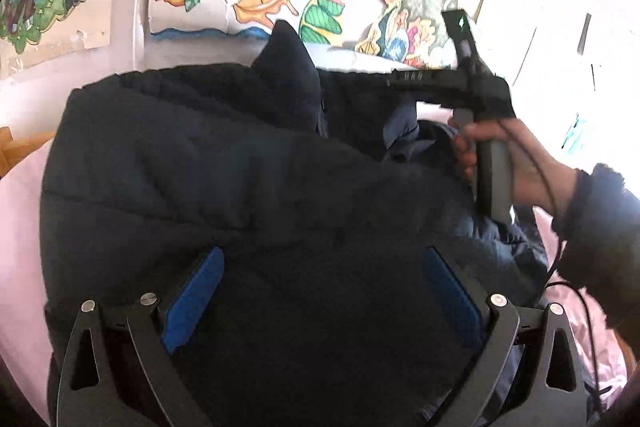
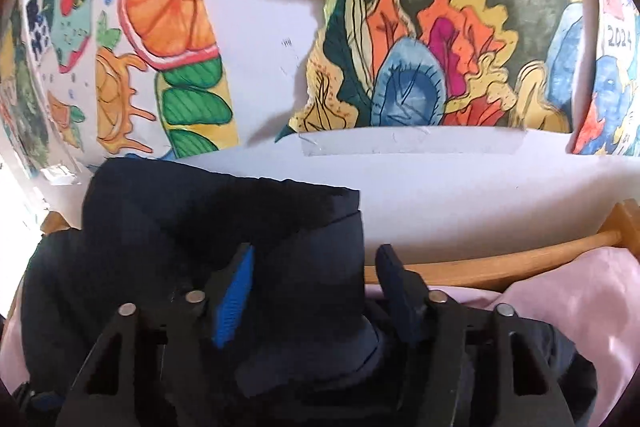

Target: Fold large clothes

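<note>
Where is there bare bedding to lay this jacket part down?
Pink sheet shows bare right of the dark puffer jacket, up to the wooden rail. A thin strip lies left of it. The middle is crowded under both grippers.

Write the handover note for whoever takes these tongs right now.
Left tongs: open, poised over the dark puffer jacket, gripping nothing.
Right tongs: open, with a jacket fold between the pads; no firm pinch visible.
The jacket lies bunched on the pink bedding, near the wooden rail.
Done: partly gathered.
Left: close the right tongs, fold it over, flatten.
</note>
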A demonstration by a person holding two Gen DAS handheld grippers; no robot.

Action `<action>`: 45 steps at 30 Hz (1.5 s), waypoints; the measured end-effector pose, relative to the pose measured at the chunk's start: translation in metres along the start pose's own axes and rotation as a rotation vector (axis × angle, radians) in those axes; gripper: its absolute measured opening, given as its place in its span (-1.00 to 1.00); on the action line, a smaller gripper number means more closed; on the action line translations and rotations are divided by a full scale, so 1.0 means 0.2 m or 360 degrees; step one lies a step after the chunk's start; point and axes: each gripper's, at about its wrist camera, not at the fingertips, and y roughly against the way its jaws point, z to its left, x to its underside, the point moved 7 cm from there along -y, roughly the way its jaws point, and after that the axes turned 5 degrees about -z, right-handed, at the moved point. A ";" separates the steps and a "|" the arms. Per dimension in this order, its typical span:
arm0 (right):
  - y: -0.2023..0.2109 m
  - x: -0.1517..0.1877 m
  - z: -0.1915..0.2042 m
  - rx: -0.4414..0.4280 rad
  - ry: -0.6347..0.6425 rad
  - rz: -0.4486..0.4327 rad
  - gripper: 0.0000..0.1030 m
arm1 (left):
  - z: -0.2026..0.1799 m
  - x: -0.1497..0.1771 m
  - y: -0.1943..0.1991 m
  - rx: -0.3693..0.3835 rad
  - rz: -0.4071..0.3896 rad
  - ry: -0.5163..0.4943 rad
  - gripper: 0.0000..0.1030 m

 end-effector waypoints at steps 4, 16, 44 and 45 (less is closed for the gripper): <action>0.09 0.02 0.00 -0.0069 0.0029 -0.0079 -0.50 | 0.03 -0.06 0.08 -0.0089 -0.0084 0.0042 0.91; 0.91 0.28 0.17 -0.0240 0.0588 -0.0475 -0.60 | 0.21 -0.19 0.47 -0.0232 -0.0388 0.0279 0.90; 1.15 0.96 0.33 0.0191 0.1654 -0.0774 -0.63 | -0.08 -0.15 0.33 -0.0128 -0.0202 0.0357 -0.74; 1.15 0.96 0.33 0.0195 0.1655 -0.0774 -0.63 | -0.10 -0.14 0.33 -0.0171 -0.0213 0.0303 -0.76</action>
